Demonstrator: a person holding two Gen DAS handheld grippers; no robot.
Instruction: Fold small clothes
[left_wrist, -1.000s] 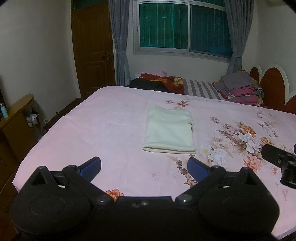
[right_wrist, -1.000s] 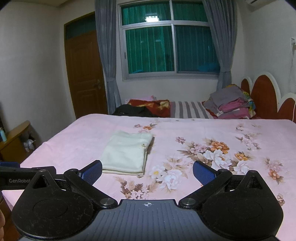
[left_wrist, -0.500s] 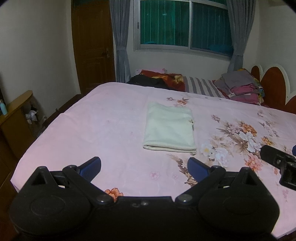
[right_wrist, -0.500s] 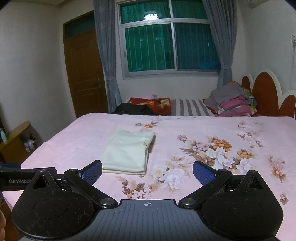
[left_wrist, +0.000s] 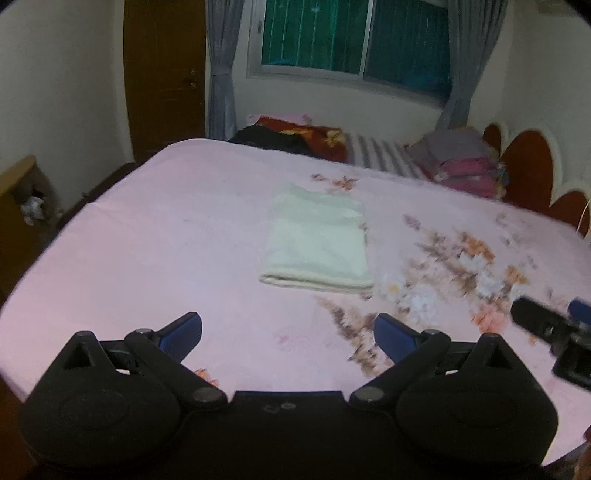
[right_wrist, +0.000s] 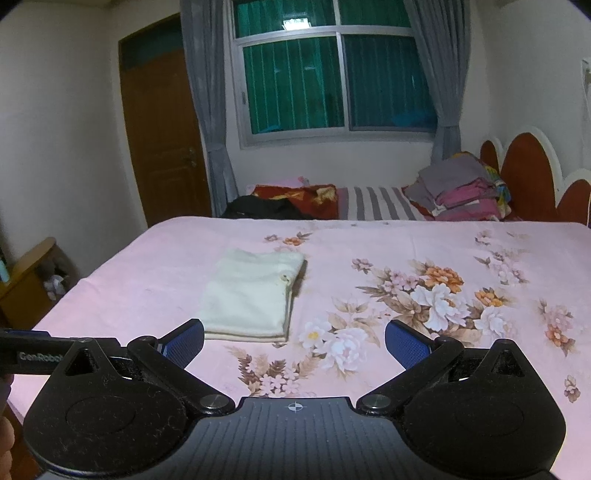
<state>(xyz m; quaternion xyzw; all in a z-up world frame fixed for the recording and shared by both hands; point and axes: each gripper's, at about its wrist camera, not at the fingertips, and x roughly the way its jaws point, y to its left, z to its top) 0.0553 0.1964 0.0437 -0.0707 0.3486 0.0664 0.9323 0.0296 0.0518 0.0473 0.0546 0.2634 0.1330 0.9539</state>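
Left gripper spread wide, blue fingers well apart, nothing between them, hovering above near edge of bed. Right gripper likewise wide open and empty, blue pads far apart, held over bed's near edge.

Folded cream cloth lying flat on pink floral sheet, straight ahead of left gripper, well beyond fingertips, not touched. Folded edge toward tool, layered edges visible at near end. From right wrist view same cloth ahead and left of centre, near end just beyond left finger tip in the picture, apart from it. Small tag or seam bump at cloth's right edge.

Printed flower cluster on sheet ahead of right gripper, to the right of cloth.

Right gripper's body showing at right edge of left wrist view, beside left tool. Left gripper's black body with partial lettering at left edge of right wrist view. Bit of hand at lower left corner of that view.

Beyond bed, far ahead: dark and red bedding heap, striped cover, stack of folded clothes to far right near headboard. Window with grey curtains and wooden door on back wall. Left wrist view motion-blurred.
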